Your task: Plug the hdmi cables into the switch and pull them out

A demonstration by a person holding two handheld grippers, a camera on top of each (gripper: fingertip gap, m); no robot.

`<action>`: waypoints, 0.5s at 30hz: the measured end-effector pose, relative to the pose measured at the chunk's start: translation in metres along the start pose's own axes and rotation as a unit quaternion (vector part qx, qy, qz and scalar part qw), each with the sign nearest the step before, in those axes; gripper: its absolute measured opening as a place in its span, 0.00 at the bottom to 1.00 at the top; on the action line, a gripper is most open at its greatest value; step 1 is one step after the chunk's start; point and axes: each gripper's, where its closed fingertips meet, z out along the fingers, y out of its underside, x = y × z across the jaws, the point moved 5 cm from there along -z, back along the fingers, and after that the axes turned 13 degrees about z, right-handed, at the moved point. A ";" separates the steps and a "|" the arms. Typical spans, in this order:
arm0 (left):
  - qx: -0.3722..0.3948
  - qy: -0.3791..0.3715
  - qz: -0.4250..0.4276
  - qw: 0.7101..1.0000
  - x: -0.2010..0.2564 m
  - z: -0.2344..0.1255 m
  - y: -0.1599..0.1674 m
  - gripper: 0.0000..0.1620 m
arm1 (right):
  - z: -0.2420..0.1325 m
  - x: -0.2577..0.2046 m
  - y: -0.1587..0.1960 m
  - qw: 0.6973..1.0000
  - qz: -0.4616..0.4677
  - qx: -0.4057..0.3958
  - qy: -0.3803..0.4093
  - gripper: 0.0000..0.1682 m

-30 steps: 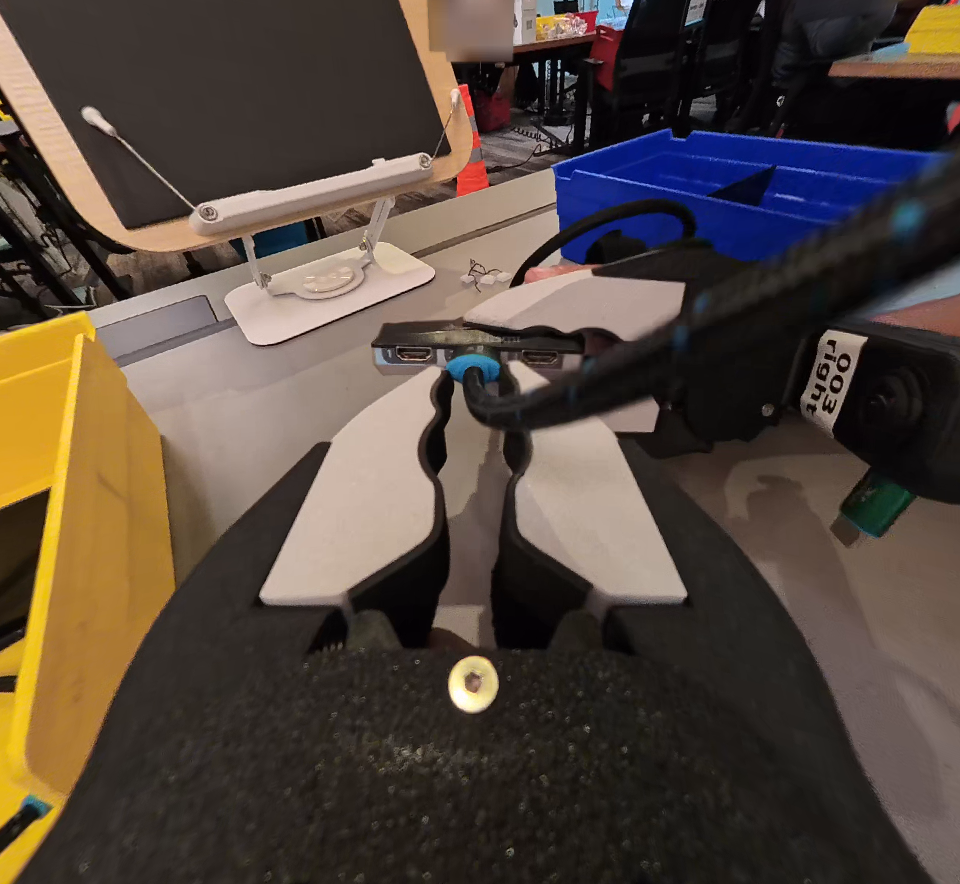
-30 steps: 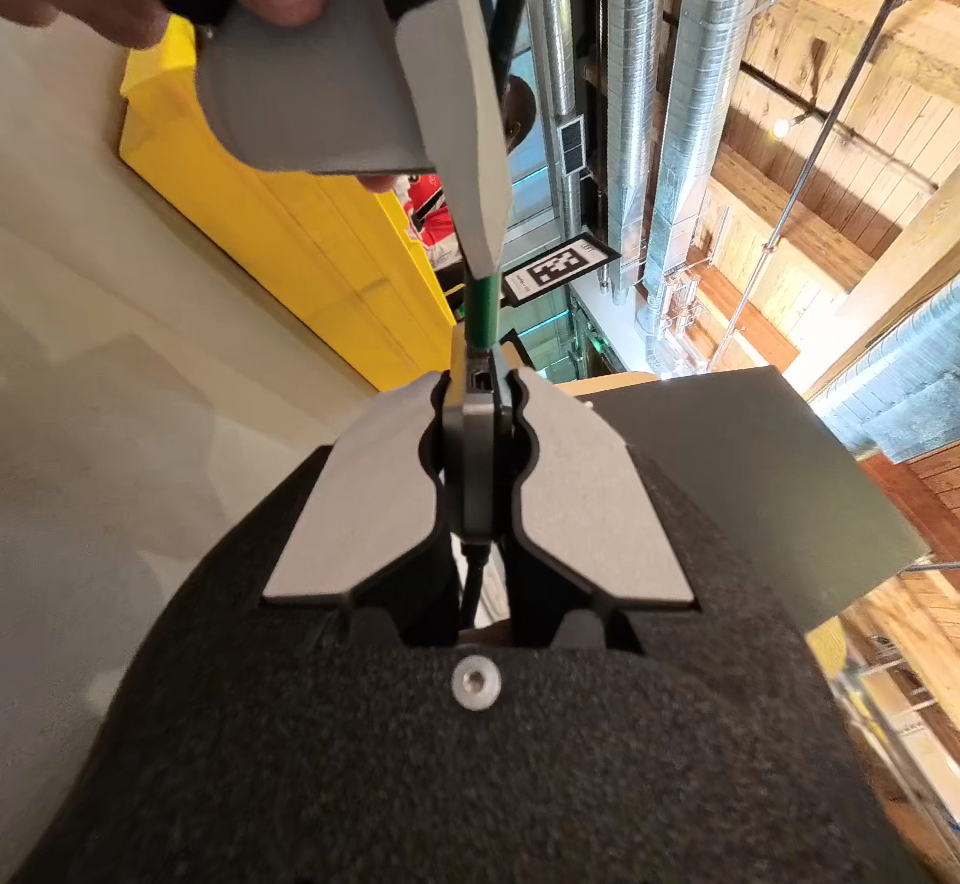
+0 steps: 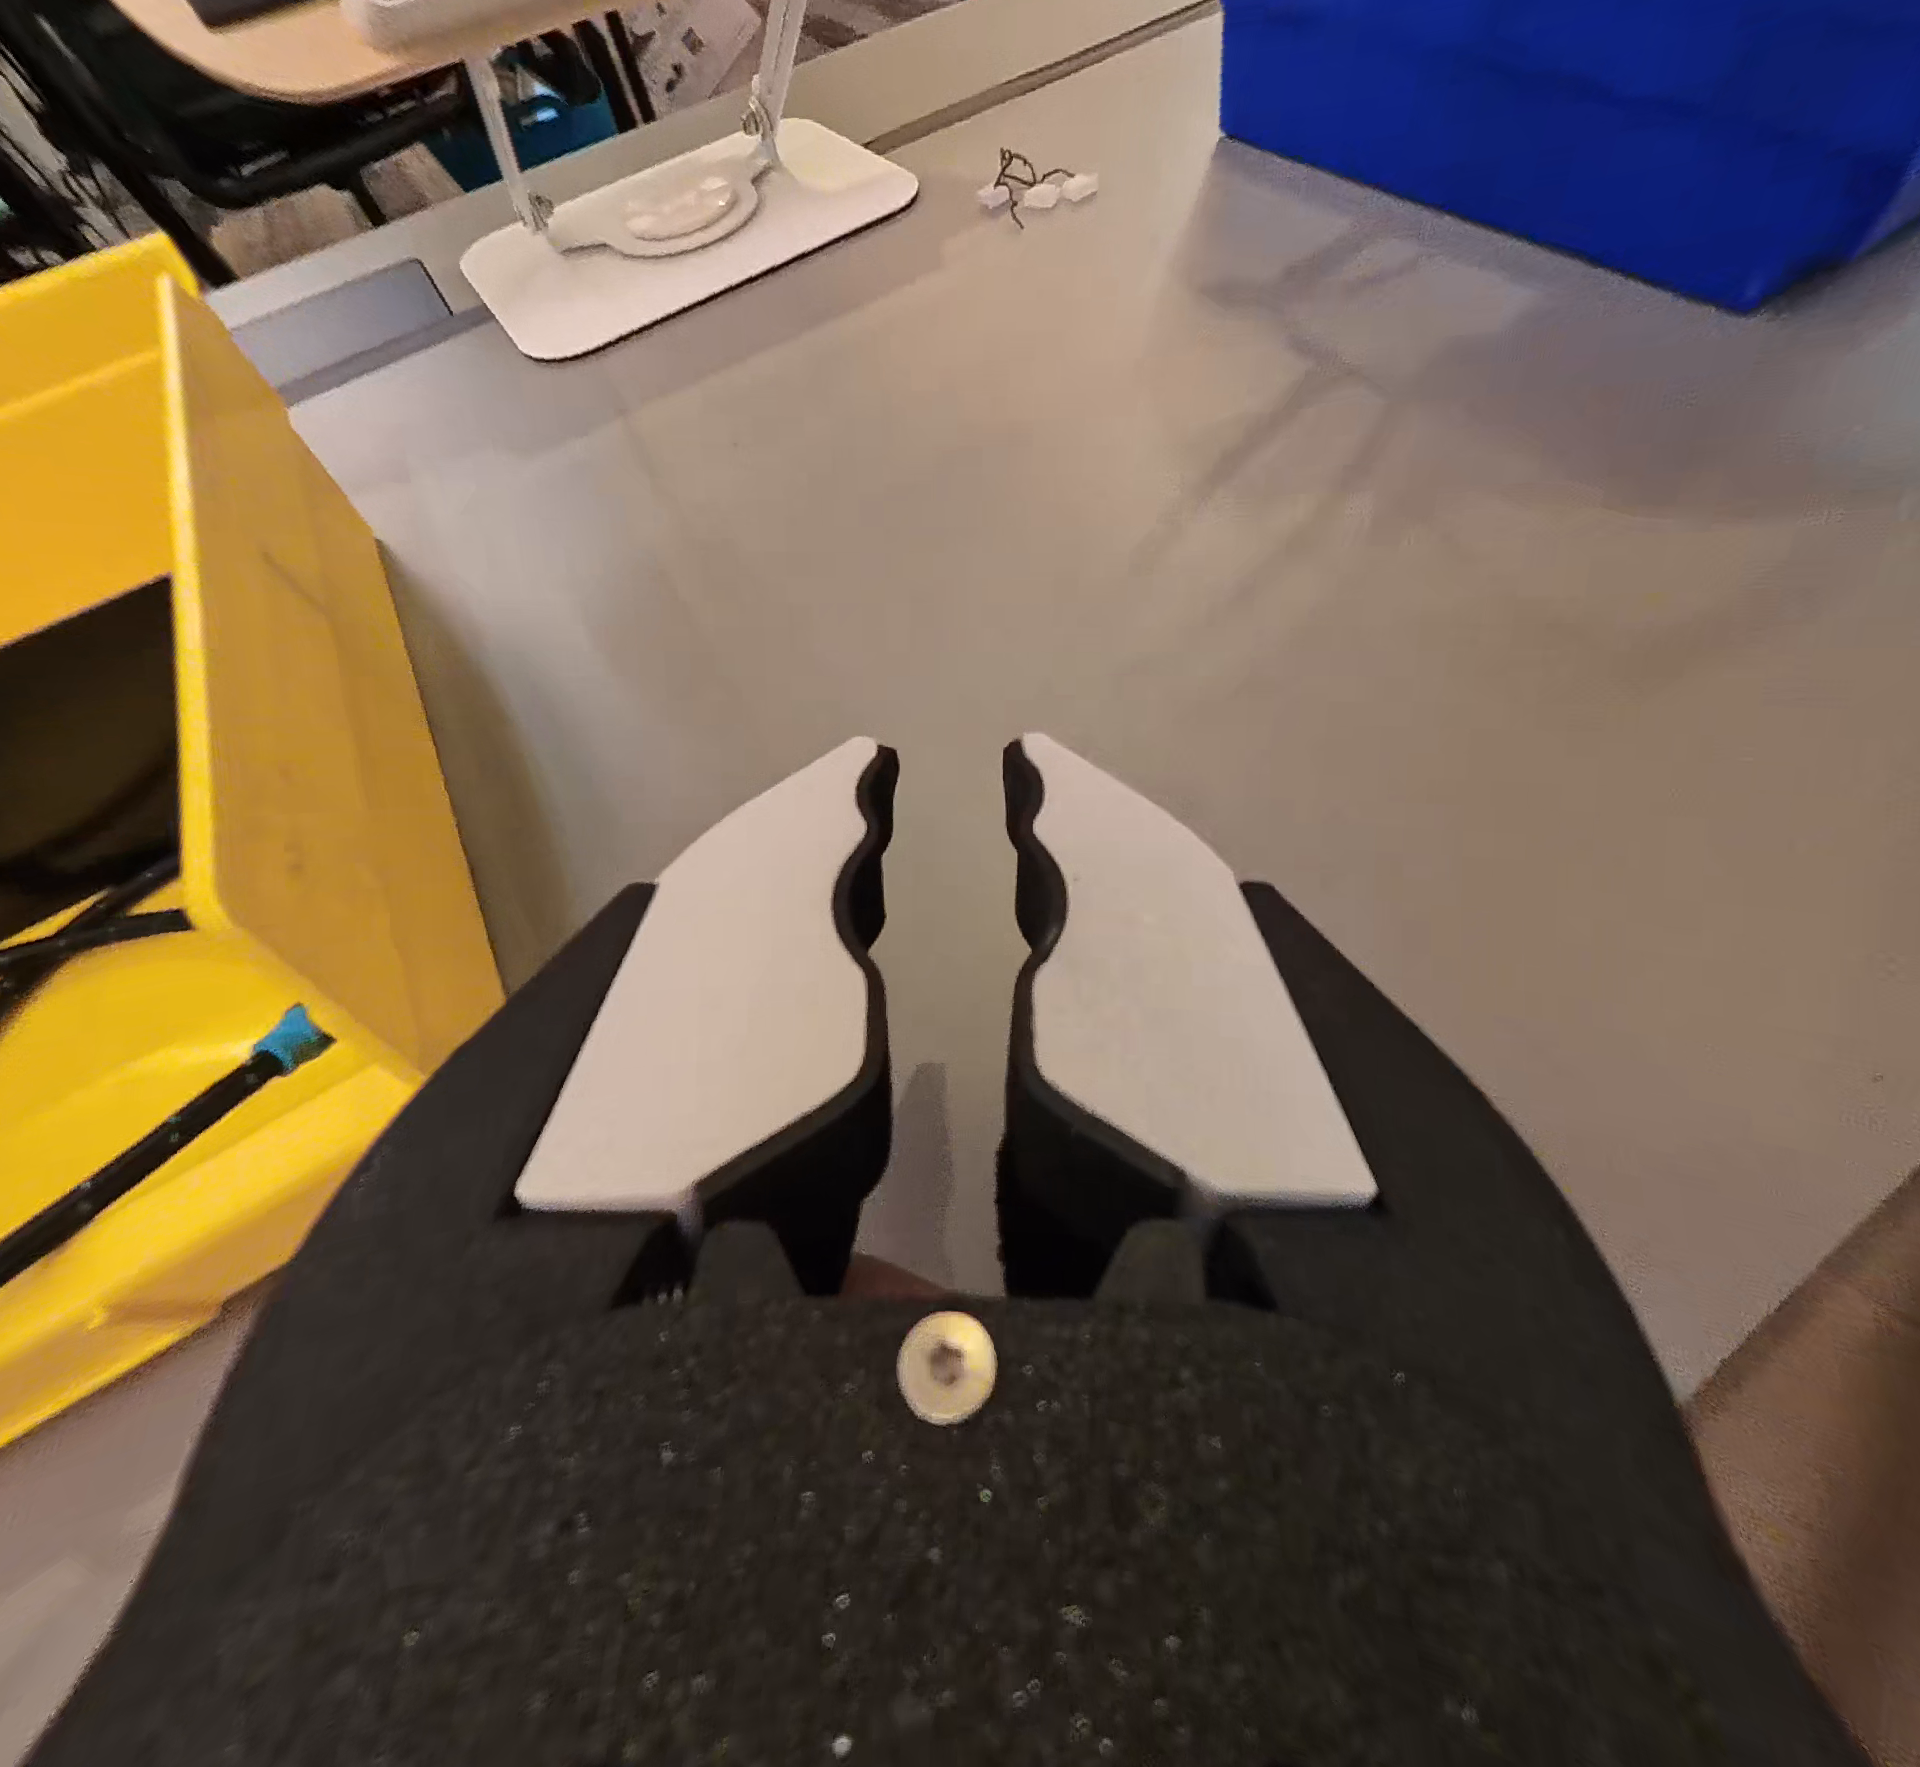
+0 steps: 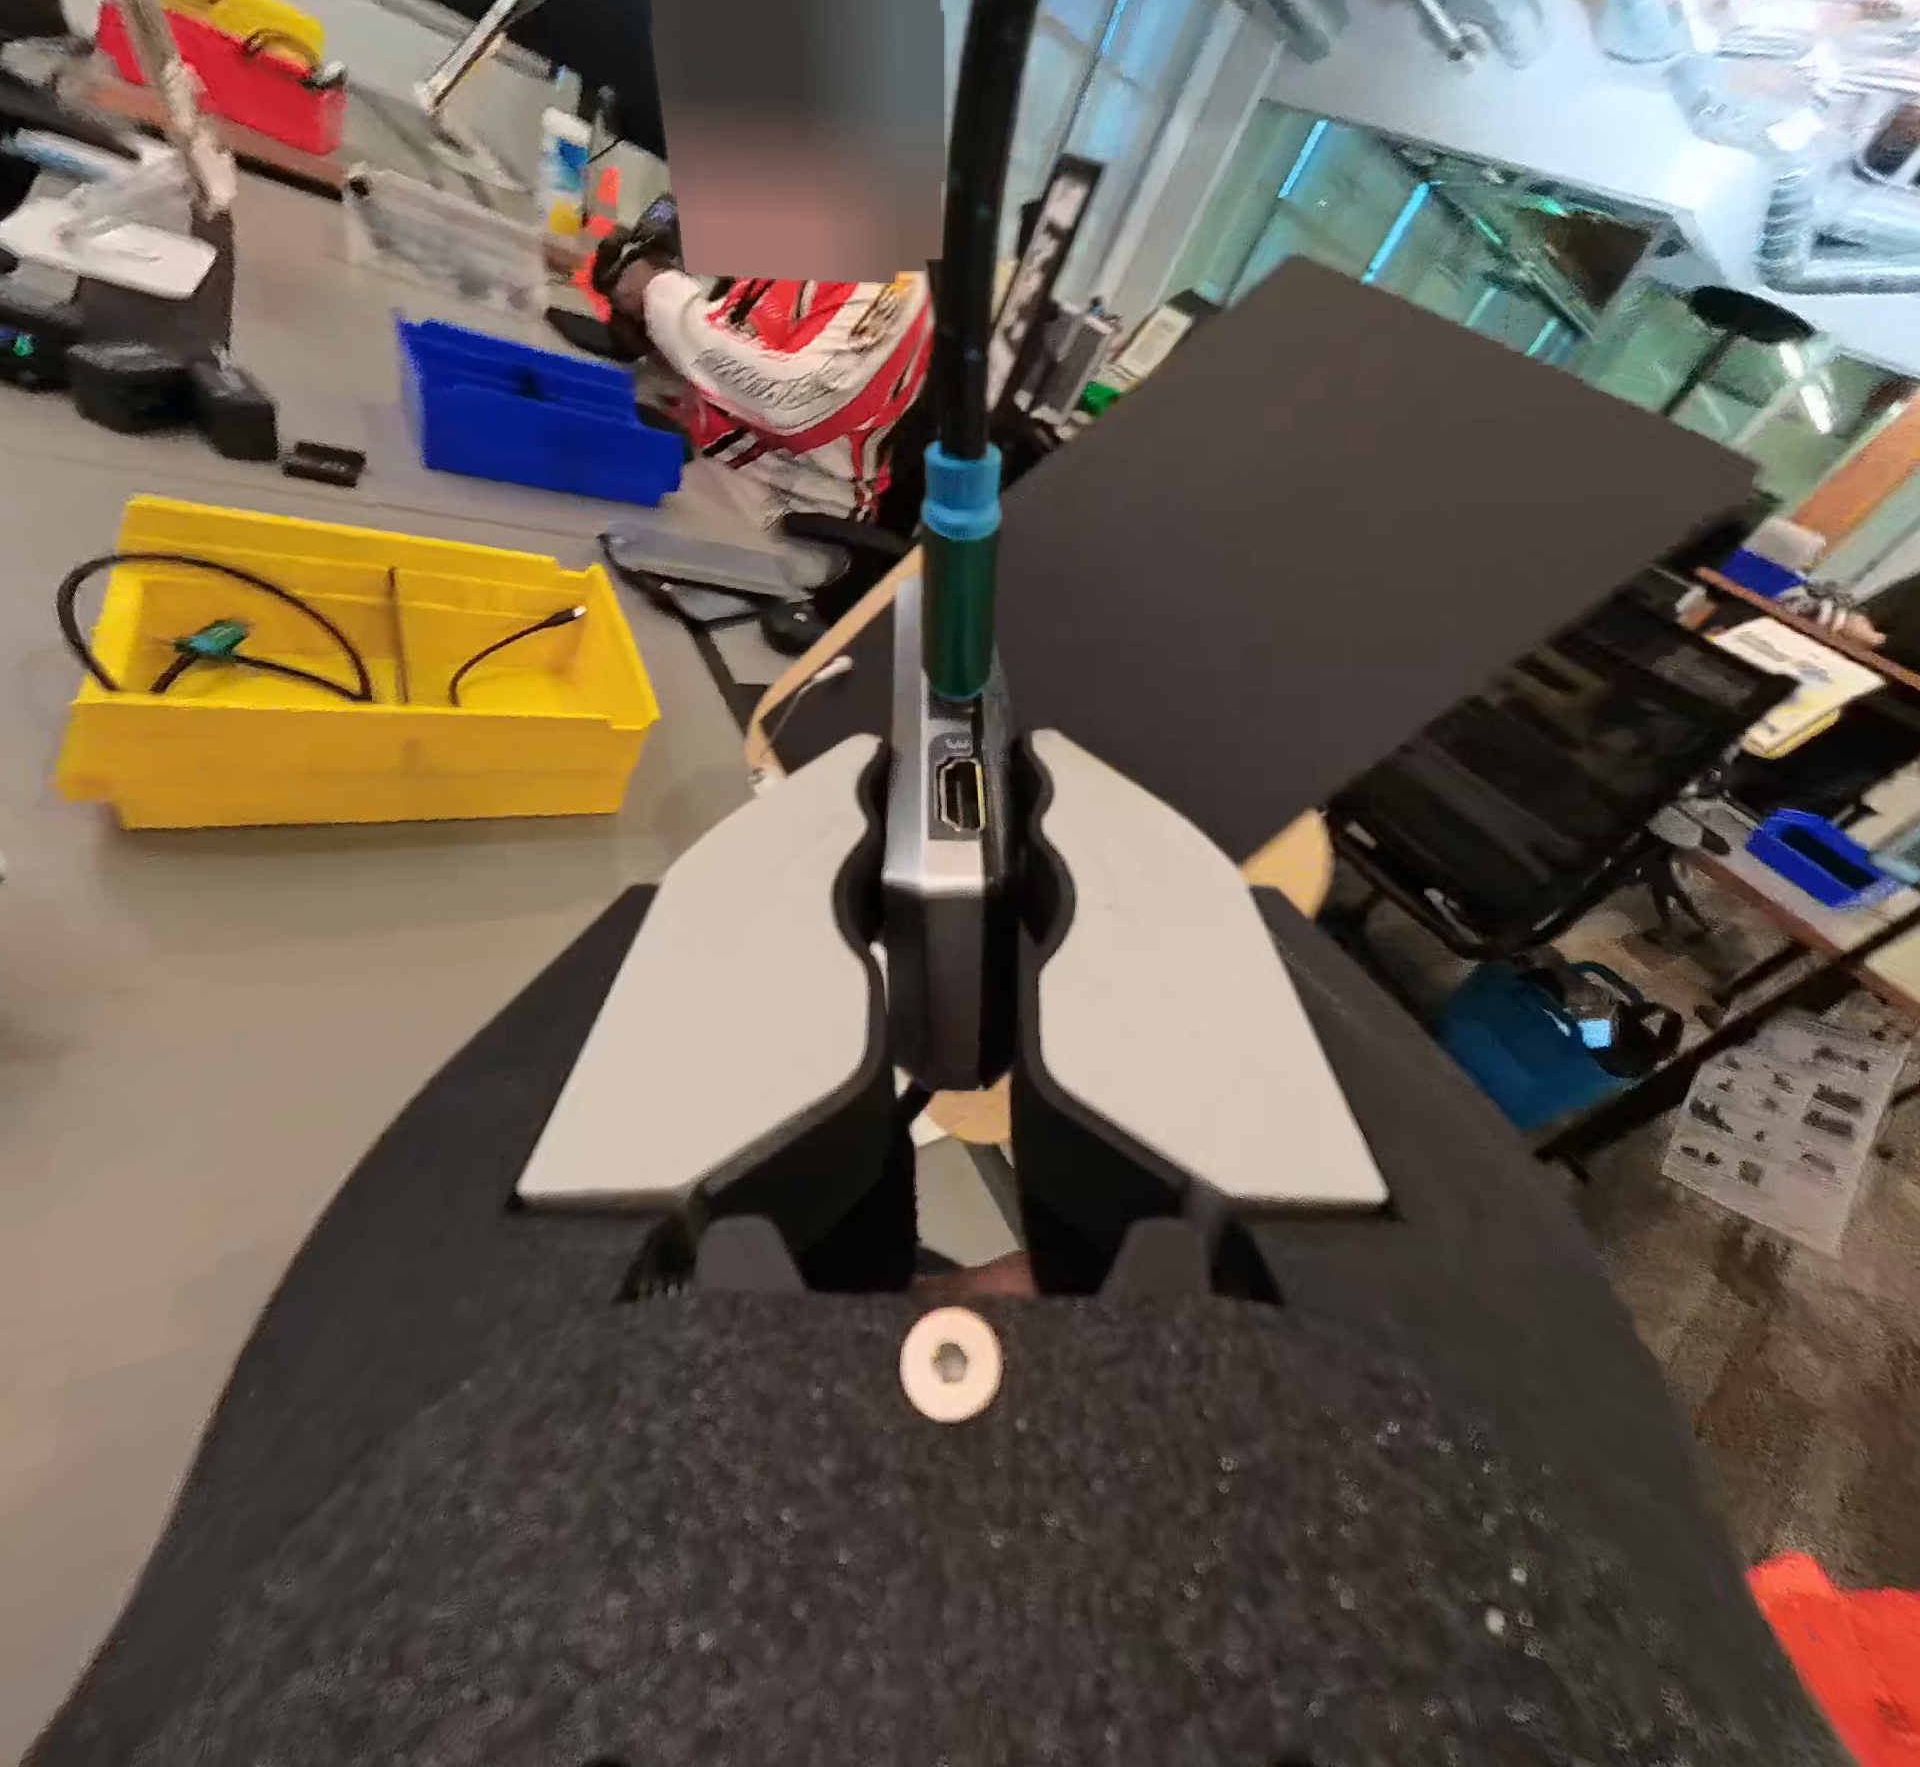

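The right gripper (image 4: 951, 761) clamps the switch (image 4: 940, 896), a slim grey-and-black box held edge-up above the bench (image 4: 260, 969). One HDMI cable (image 4: 961, 574), black with a green plug and blue collar, sits in its upper port; the port below is bare. The left gripper (image 3: 948, 761) hangs parted, gripping nothing, beside the yellow bin (image 3: 260, 678) at the bench's left edge.

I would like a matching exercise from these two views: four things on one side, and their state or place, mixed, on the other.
Things:
1. left tongs
2. right tongs
3. blue-collared cable
4. yellow bin

States or places:
A. plugged into the switch
B. open, holding nothing
C. on the grey table, cables inside
D. shut on the switch

Pairs: 1-B, 2-D, 3-A, 4-C
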 end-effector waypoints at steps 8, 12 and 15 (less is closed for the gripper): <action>-0.011 -0.002 0.029 1.000 0.008 0.005 0.000 0.12 | -0.055 0.063 0.071 0.984 0.161 0.004 0.069 0.12; -0.018 -0.003 0.041 0.999 0.009 0.008 0.003 0.11 | -0.070 0.066 0.130 0.980 0.166 -0.071 0.079 0.12; -0.021 -0.001 0.043 0.999 0.010 0.010 0.003 0.12 | -0.079 0.063 0.189 0.961 0.167 -0.212 0.067 0.12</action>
